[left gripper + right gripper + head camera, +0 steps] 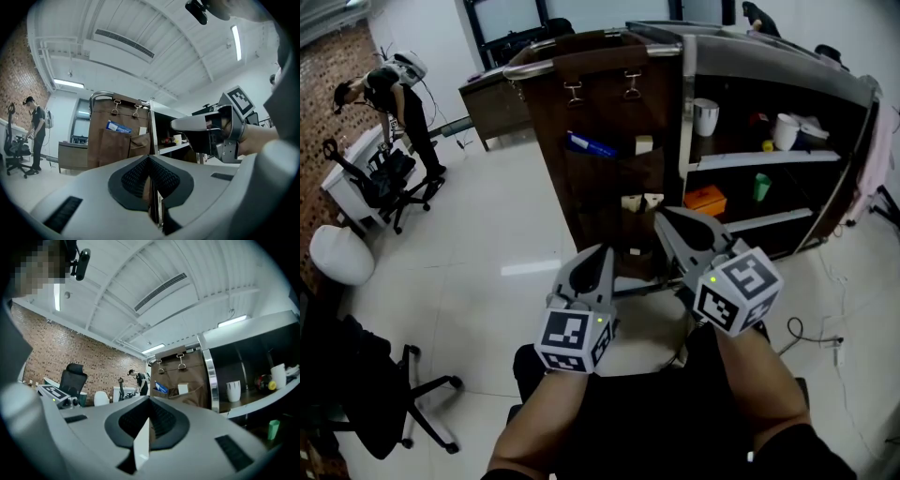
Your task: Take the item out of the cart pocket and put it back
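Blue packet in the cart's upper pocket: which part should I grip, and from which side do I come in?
Take the blue packet by its exposed upper strip, coming down from above in front of the brown organizer. It sits slanted, and only that strip shows above the pocket; the rest is probably out of reach.
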Action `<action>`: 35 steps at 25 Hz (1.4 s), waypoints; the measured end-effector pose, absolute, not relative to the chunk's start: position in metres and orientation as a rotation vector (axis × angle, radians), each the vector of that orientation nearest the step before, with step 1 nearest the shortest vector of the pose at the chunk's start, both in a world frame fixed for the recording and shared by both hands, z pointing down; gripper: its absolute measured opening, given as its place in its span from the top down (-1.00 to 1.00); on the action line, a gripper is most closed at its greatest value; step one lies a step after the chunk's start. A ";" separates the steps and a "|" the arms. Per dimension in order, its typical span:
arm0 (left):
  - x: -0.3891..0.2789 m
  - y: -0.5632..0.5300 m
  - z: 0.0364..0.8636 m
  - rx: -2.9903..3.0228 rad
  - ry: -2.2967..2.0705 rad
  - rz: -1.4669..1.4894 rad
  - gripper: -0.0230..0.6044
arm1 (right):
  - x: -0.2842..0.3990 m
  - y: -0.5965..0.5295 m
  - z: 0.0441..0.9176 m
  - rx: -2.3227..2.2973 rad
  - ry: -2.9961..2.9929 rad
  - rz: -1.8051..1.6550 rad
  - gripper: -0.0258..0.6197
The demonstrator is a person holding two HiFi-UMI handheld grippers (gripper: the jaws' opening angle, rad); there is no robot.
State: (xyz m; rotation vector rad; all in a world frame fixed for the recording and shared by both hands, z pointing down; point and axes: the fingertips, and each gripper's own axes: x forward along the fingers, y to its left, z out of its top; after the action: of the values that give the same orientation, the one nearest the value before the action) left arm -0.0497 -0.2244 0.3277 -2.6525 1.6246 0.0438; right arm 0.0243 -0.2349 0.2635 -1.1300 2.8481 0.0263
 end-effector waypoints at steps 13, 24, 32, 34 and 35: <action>-0.052 -0.209 0.359 -2.660 1.649 0.001 0.93 | 0.023 -0.213 0.345 -1.188 2.873 -0.128 0.88; -0.052 -0.211 0.371 -2.684 1.654 -0.010 0.93 | 0.022 -0.213 0.356 -1.191 2.885 -0.150 0.88; -0.049 -0.212 0.371 -2.689 1.645 -0.014 0.93 | 0.024 -0.213 0.356 -1.194 2.885 -0.146 0.88; -0.048 -0.211 0.372 -2.692 1.642 -0.015 0.93 | 0.024 -0.213 0.356 -1.193 2.887 -0.147 0.88; -0.048 -0.211 0.372 -2.694 1.641 -0.015 0.93 | 0.024 -0.213 0.356 -1.192 2.889 -0.146 0.88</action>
State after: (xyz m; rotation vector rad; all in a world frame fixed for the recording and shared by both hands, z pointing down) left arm -0.0477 -0.2113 0.3720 -2.6939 1.6406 -0.0153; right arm 0.0238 -0.2130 0.3563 -1.1924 2.8893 -0.1461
